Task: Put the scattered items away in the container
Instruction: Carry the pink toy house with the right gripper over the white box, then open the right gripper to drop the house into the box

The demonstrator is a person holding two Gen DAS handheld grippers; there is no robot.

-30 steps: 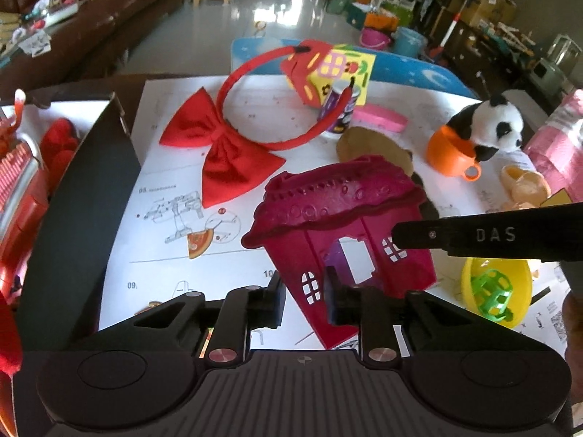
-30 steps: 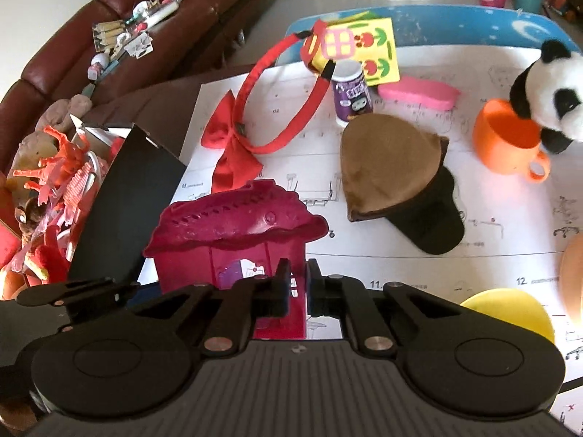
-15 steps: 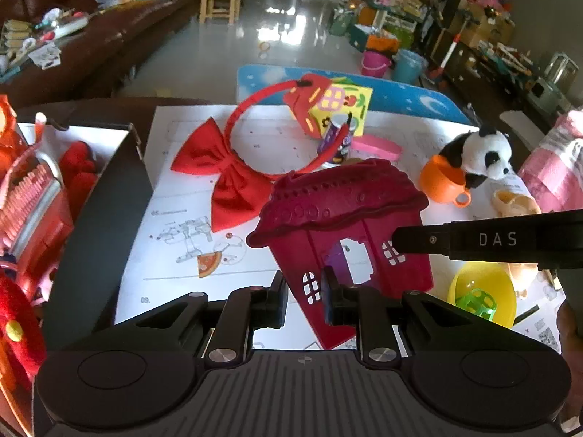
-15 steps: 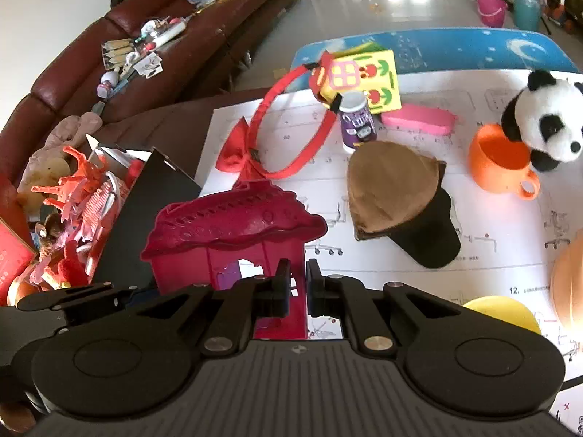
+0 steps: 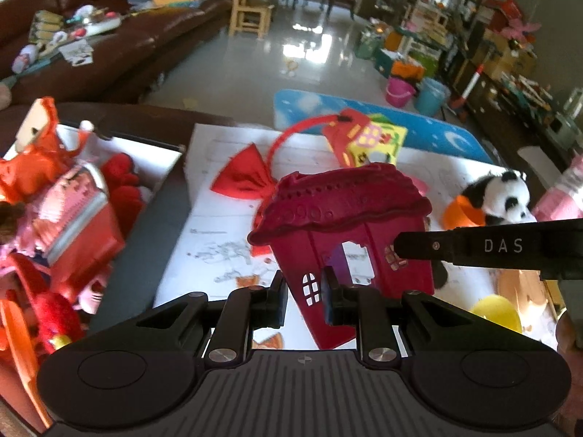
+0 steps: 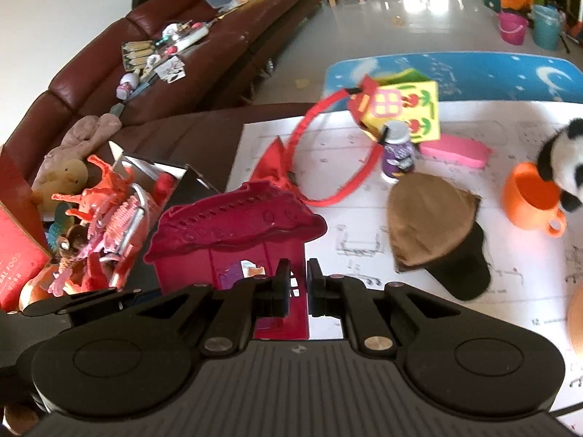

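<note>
A dark red plastic toy house (image 5: 346,218) hangs above the paper-covered table, held by both grippers. My left gripper (image 5: 304,291) is shut on its lower left wall beside a small window. In the right wrist view my right gripper (image 6: 298,284) is shut on the right edge of the toy house (image 6: 237,225). That gripper's black finger marked DAS (image 5: 492,245) crosses the left wrist view at the right. The container (image 6: 160,178), a dark open box full of red and pink toys, stands at the left of the table; it also fills the left side as the box (image 5: 145,240).
On the paper lie a red bow headband (image 6: 328,153), a yellow toy house (image 6: 404,109), a purple bottle (image 6: 397,153), a pink block (image 6: 455,151), a brown and black cap (image 6: 437,229), an orange cup (image 6: 528,196) with a panda plush (image 5: 499,193), and a yellow ball (image 5: 495,313).
Both grippers have lifted the toy house off the table and carried it a little toward the box on the left. More of the box's contents now shows.
</note>
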